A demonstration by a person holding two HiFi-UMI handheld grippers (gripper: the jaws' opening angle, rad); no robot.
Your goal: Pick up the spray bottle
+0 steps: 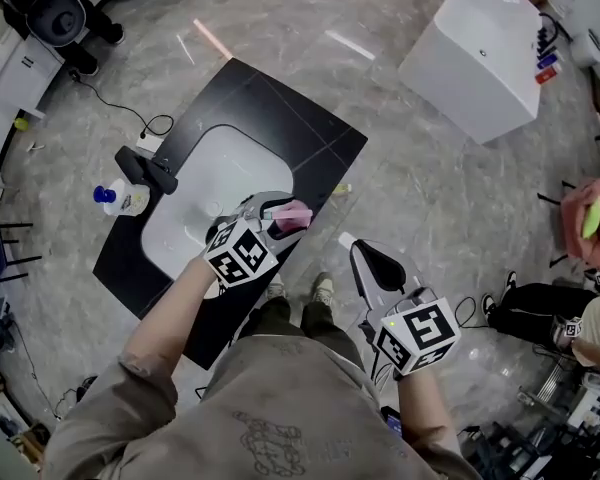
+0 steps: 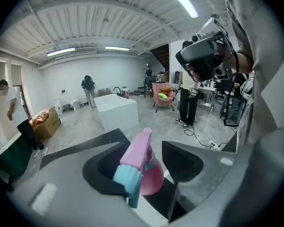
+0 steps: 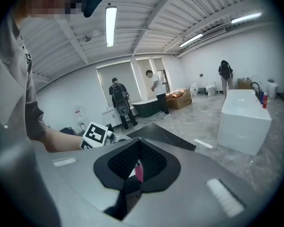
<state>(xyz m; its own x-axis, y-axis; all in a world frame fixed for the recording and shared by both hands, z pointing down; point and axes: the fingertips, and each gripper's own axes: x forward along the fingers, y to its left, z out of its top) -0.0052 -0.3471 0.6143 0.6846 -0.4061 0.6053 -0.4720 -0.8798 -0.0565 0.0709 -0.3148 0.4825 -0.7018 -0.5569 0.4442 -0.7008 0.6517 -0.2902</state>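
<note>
While the right gripper [image 1: 365,258] hangs aside with clenched, empty jaws, we see the left gripper [image 1: 278,214] grasping the pink spray bottle [image 2: 141,167] over the black surface [image 1: 280,118] edge, its head lying along the jaws (teal end nearest the camera).

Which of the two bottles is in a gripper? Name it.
The pink spray bottle, clamped in the left gripper. The other one, the white bottle with the blue cap, stands apart beside the black tap, with no gripper near it.
</note>
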